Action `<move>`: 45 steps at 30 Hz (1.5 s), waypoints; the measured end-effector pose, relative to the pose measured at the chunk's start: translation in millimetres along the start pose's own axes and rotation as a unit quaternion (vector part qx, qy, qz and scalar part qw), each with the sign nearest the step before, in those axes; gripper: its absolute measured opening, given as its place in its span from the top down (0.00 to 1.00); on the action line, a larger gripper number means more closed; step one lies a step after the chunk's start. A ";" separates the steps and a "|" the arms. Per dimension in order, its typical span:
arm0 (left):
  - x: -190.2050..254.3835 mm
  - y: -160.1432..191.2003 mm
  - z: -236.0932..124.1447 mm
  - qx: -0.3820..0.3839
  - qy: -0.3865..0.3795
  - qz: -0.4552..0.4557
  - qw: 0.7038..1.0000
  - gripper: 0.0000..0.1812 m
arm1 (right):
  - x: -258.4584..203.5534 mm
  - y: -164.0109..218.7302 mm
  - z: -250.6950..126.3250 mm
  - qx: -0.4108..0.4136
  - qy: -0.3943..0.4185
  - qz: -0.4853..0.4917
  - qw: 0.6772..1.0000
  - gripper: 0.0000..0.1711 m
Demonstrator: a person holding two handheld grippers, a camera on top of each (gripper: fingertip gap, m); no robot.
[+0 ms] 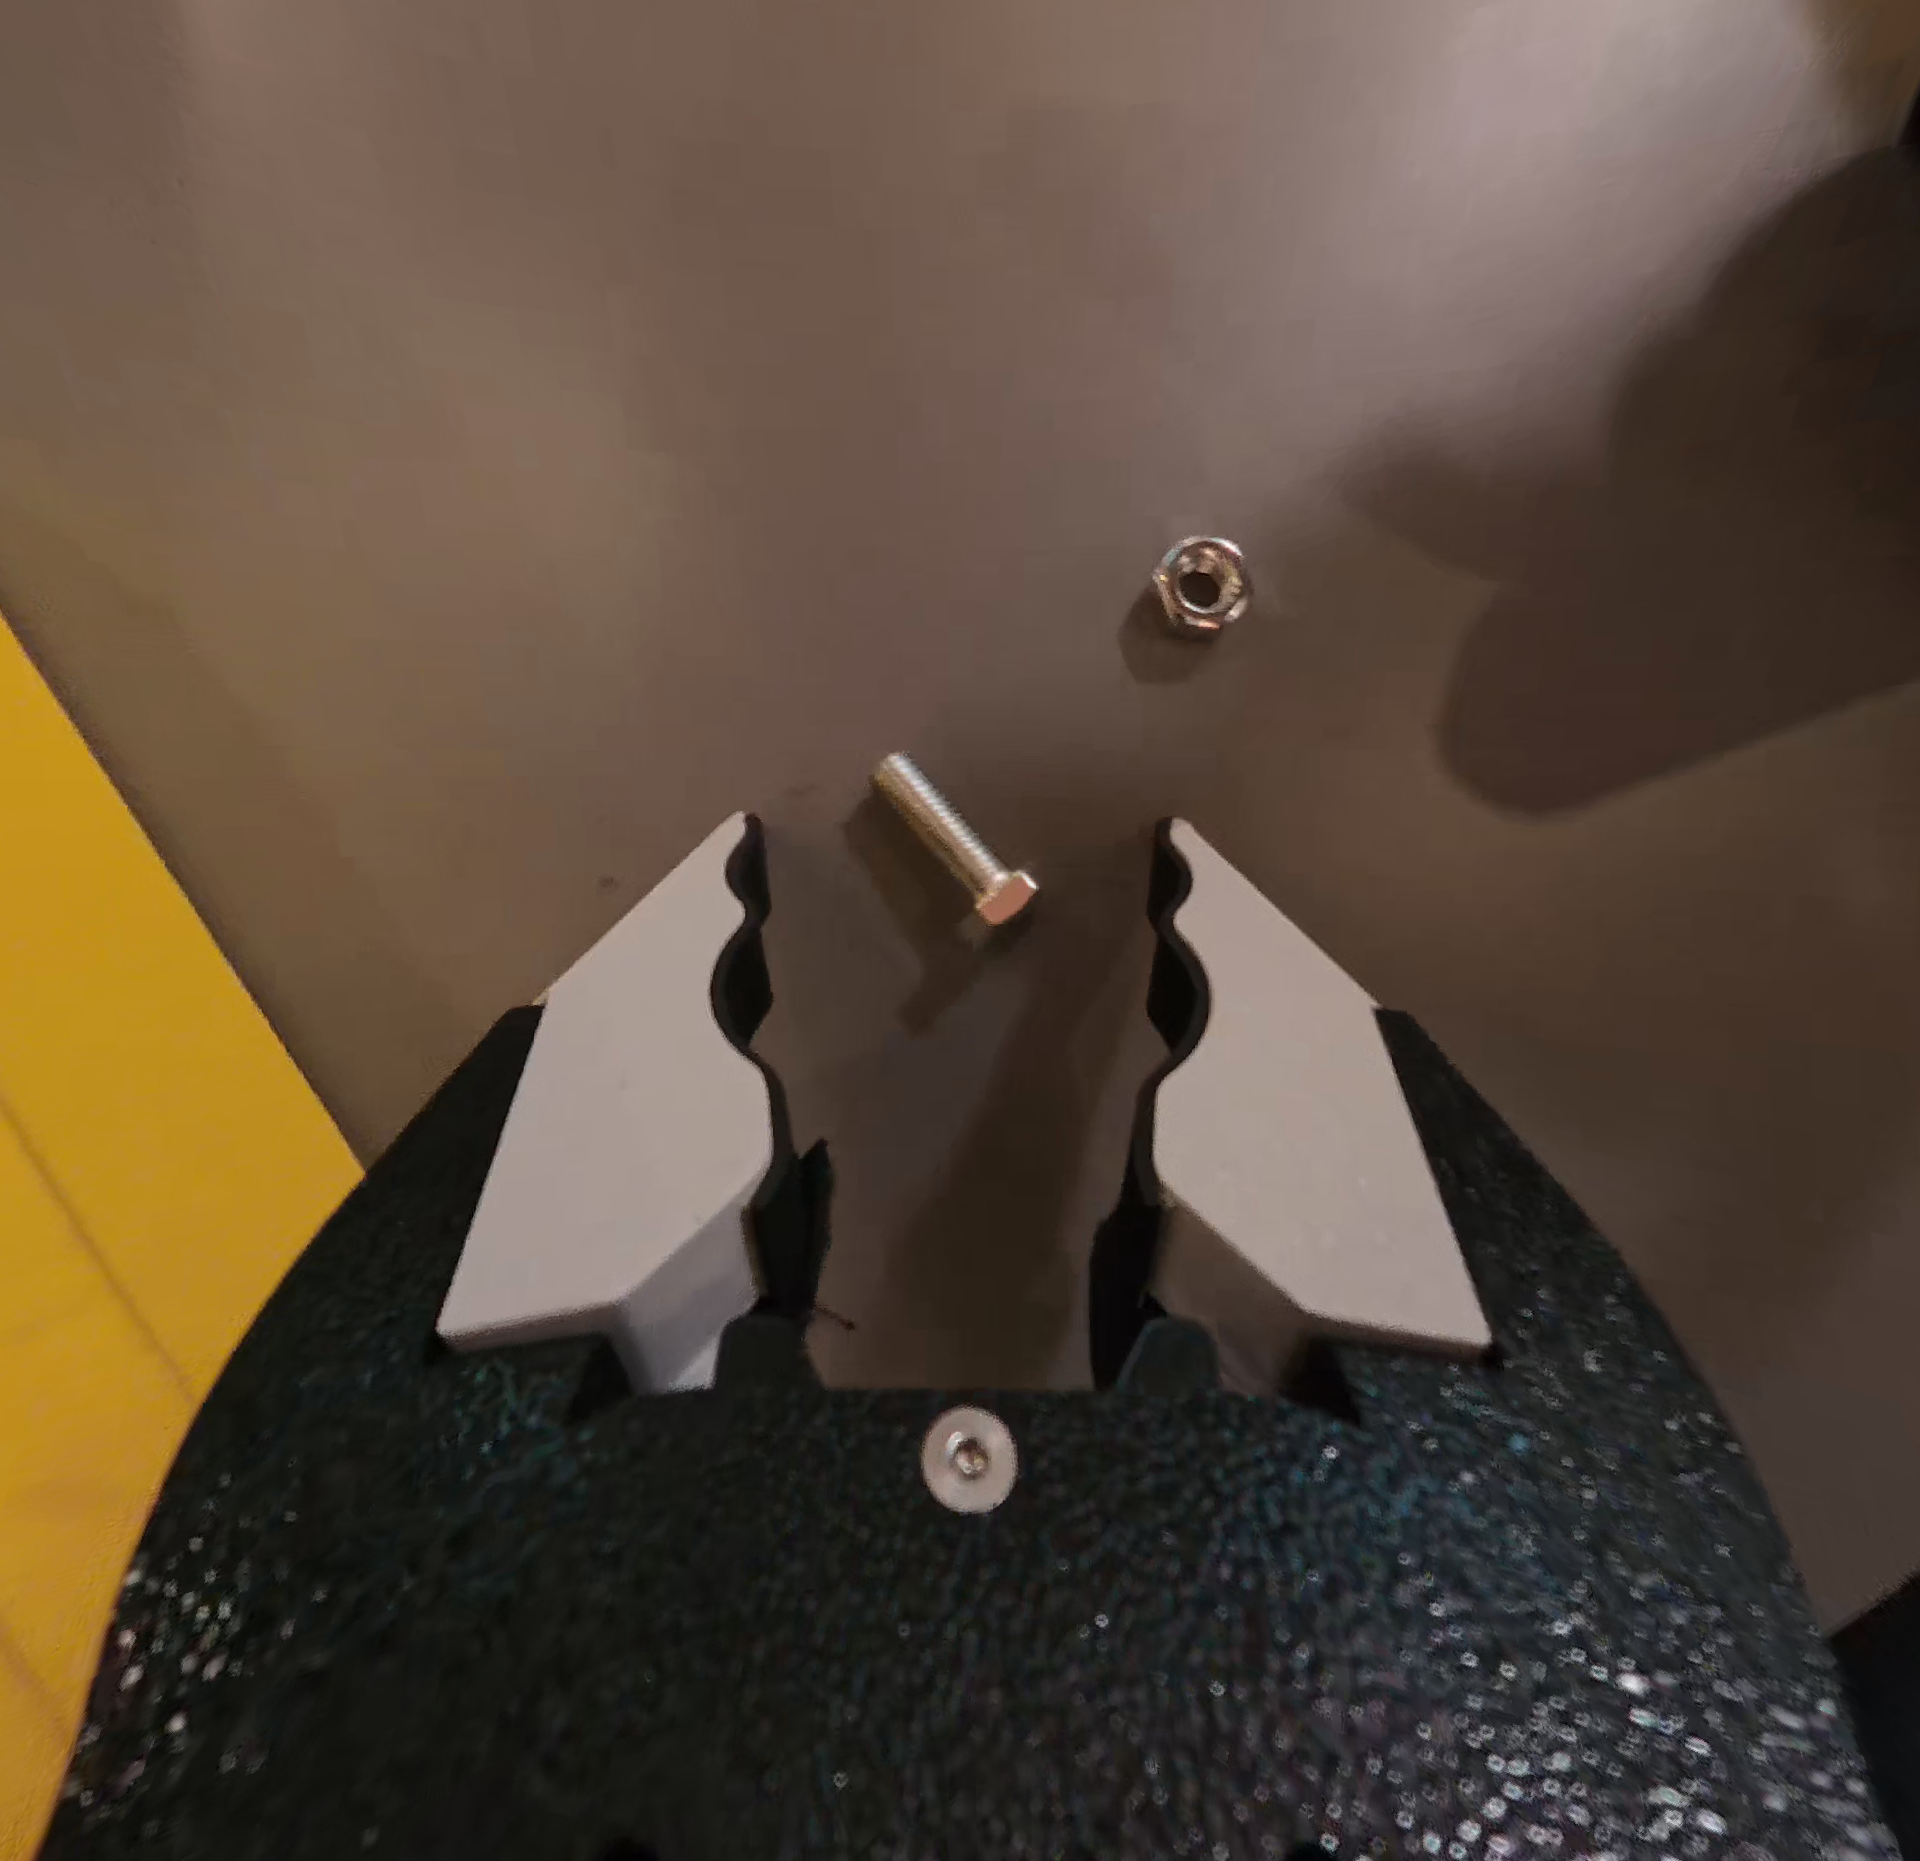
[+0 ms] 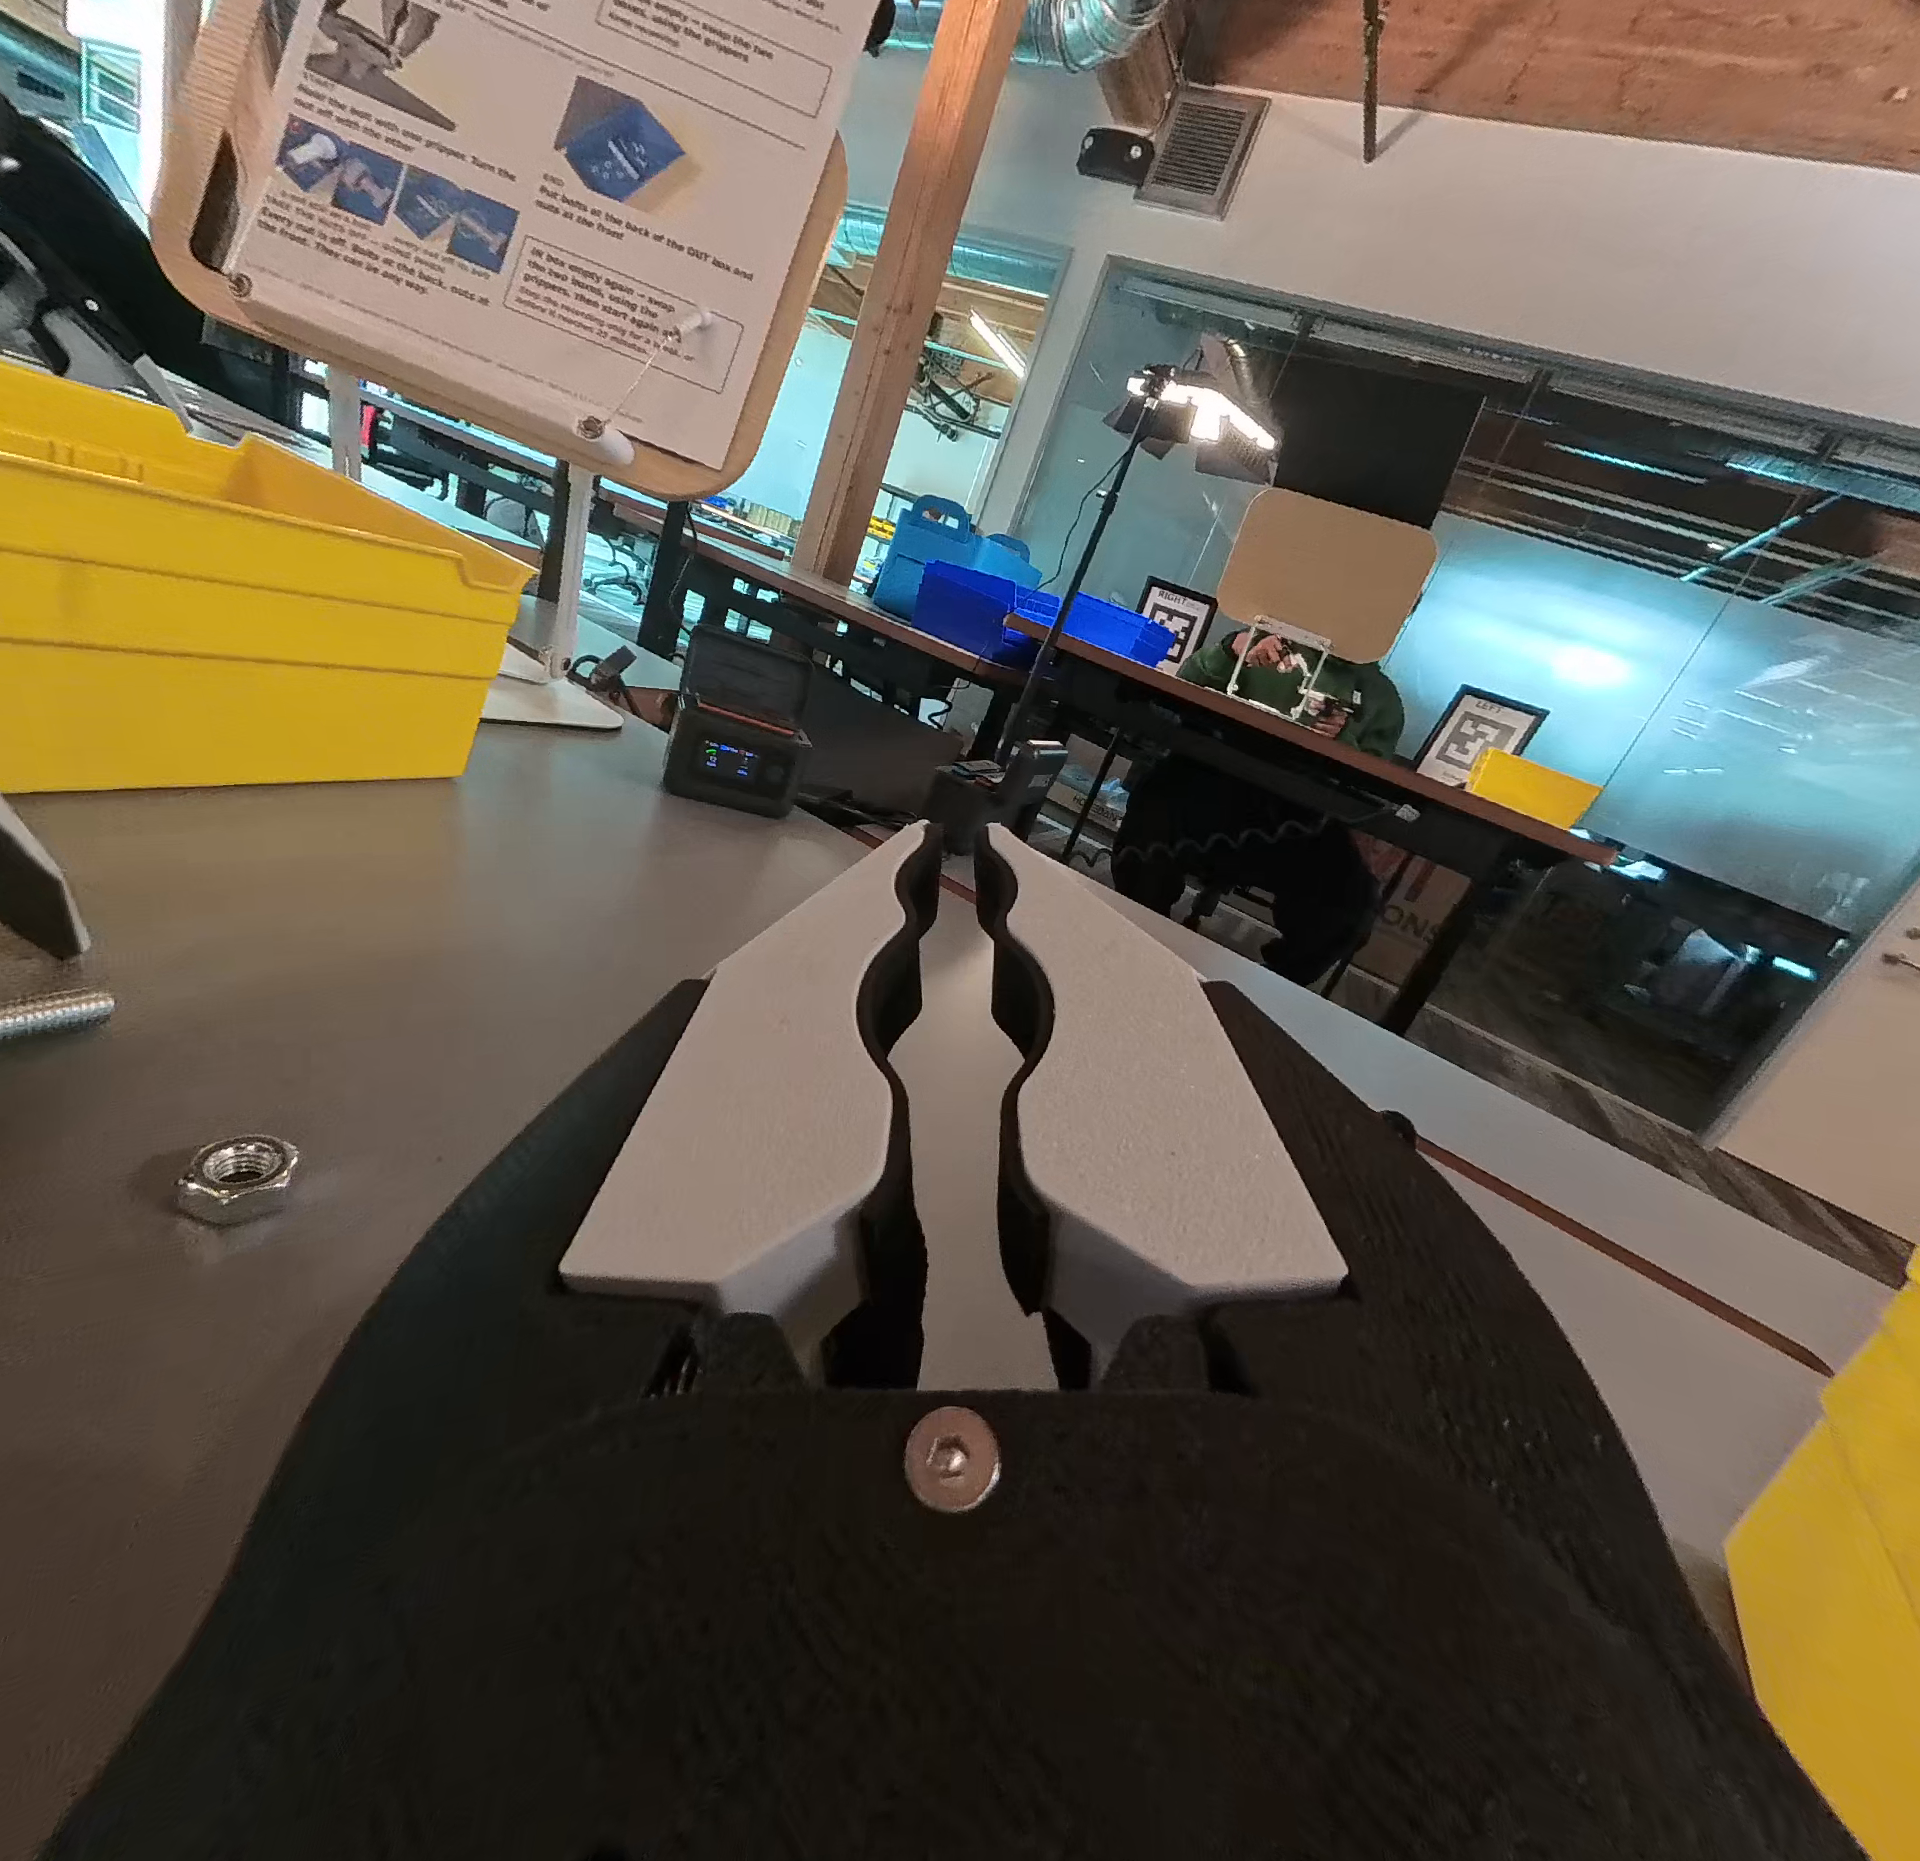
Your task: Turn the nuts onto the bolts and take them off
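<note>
In the left wrist view a silver hex bolt (image 1: 953,845) lies flat on the grey table, head toward me, just ahead of and between my open left gripper's (image 1: 958,832) tips. A silver hex nut (image 1: 1202,589) lies flat farther off to the right, apart from the bolt. In the right wrist view my right gripper (image 2: 958,837) hovers low over the table, its jaws nearly closed with a thin gap and nothing between them. The nut (image 2: 237,1177) lies to its left. The bolt's threaded end (image 2: 57,1011) shows at the left edge, below the tip of the other gripper (image 2: 36,902).
A yellow bin (image 1: 125,980) borders the table on the left; it shows as stacked yellow bins (image 2: 239,606) in the right wrist view. Another yellow bin (image 2: 1849,1562) sits at the right. An instruction board on a stand (image 2: 540,180) and a small device (image 2: 740,736) stand farther back. A person sits at a far table. To reach the silver hex nut (image 1: 1202,589) in a straight line is about 4 centimeters for my left fingers, about 15 centimeters for my right. Look for it in the right wrist view (image 2: 237,1171) too.
</note>
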State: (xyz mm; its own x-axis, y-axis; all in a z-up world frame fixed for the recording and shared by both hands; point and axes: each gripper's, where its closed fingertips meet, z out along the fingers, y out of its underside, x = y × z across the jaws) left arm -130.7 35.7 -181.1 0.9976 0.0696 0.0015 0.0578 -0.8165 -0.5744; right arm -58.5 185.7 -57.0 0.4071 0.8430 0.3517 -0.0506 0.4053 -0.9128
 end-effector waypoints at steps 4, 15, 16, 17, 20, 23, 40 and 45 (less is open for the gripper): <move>-10.2 -0.1 -1.4 0.020 -0.024 -0.018 0.999 0.66 | 0.1 -0.5 -0.4 0.001 0.000 0.000 1.000 0.97; -2.3 5.3 -7.5 0.032 -0.010 0.012 0.999 0.92 | -24.3 -4.0 -1.5 -0.003 -0.088 0.042 0.995 0.94; -1.6 -1.8 -9.3 0.059 -0.013 0.021 0.998 0.92 | -33.4 -2.3 -1.9 -0.015 -0.122 0.060 0.991 0.93; 1.5 -13.4 -13.7 0.104 -0.011 0.034 0.994 0.92 | -43.1 -0.4 -2.8 -0.030 -0.159 0.087 0.983 0.91; 28.1 -53.6 -41.5 0.274 0.026 0.104 0.956 0.96 | -76.7 -5.5 -12.7 -0.069 -0.292 0.220 0.928 0.83; 51.1 -70.9 -63.0 0.378 0.048 0.152 0.912 0.96 | -97.1 -19.2 -22.5 -0.087 -0.379 0.358 0.849 0.72; 100.9 -61.5 -71.2 0.392 0.264 0.112 0.874 0.78 | -117.8 -45.5 -57.6 -0.046 -0.495 0.278 0.822 0.95; 107.6 -50.5 -62.3 0.353 0.285 0.133 0.881 0.80 | -117.5 -49.9 -71.0 -0.038 -0.532 0.268 0.802 0.96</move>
State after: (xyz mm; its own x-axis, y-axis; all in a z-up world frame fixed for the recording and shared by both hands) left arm -23.8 48.8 -100.9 0.8416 -0.5334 0.0846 -0.0193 -0.1862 -0.9823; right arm -39.1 41.3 -67.6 -0.6656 0.7304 -0.1536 0.1137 -0.1042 -0.9880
